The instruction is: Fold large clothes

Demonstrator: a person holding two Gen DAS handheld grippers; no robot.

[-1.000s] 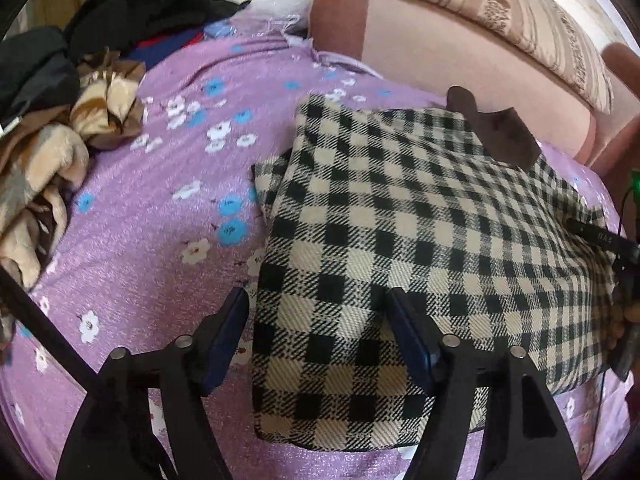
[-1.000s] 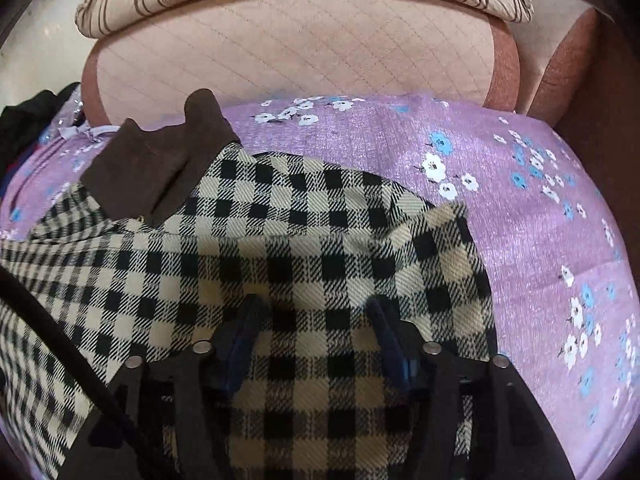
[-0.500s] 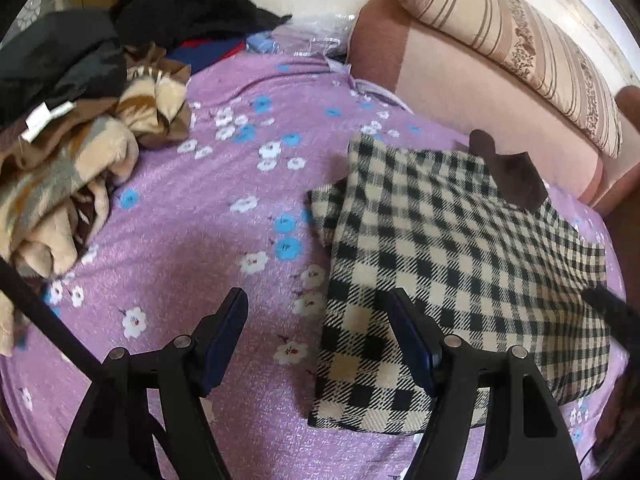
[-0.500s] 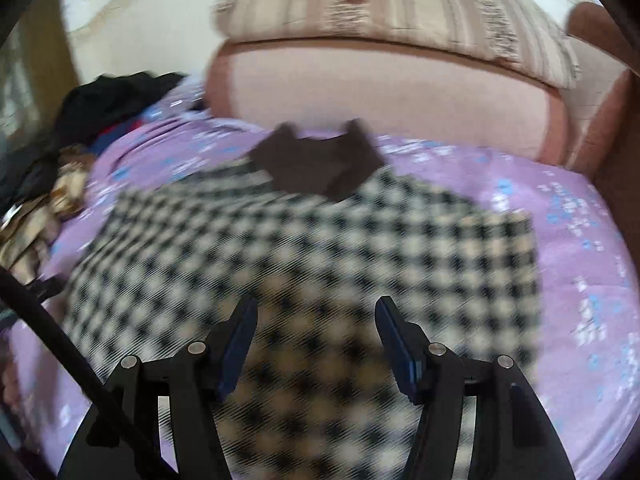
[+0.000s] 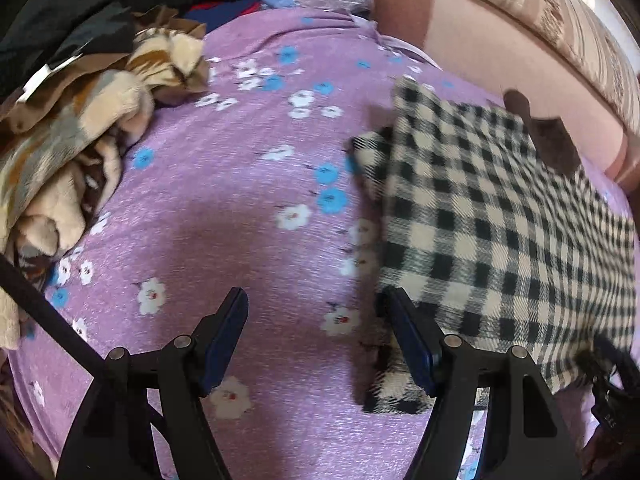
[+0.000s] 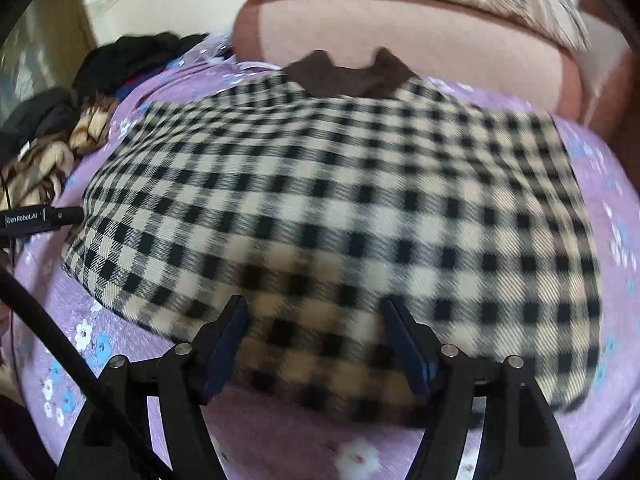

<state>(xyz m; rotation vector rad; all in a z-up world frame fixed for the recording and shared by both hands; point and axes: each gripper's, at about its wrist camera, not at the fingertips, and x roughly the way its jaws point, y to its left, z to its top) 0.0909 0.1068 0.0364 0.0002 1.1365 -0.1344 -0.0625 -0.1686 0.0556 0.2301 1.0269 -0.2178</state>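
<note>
Starting at the left of the bed: a heap of tan-and-brown fleece and dark clothes [image 5: 76, 148] sits at about ten o'clock from the left gripper [image 5: 316, 340]. That gripper's jaws stand spread and empty over the bare purple floral bedsheet [image 5: 224, 200]. The black-and-cream checked garment with a brown collar [image 5: 492, 232] lies off to its two o'clock, with the near folded corner just beside the right-hand blue pad.

Across to the right gripper [image 6: 316, 344]: its jaws have just been opening and now stand apart, nothing pinched, though the checked cloth [image 6: 340, 208] fills the gap behind them. The brown collar [image 6: 348, 76] points to twelve o'clock, toward the pink padded headboard [image 6: 420, 48], and the near hem runs roughly nine to three under the fingers. The view is blurred, so whether the pads brush the fabric cannot be told.

The garment looks partly folded, lying flat and wide. The right hand sits squarely over it and is clearly the nearer one; the left would need to come in from the garment's left edge for any further fold.
</note>
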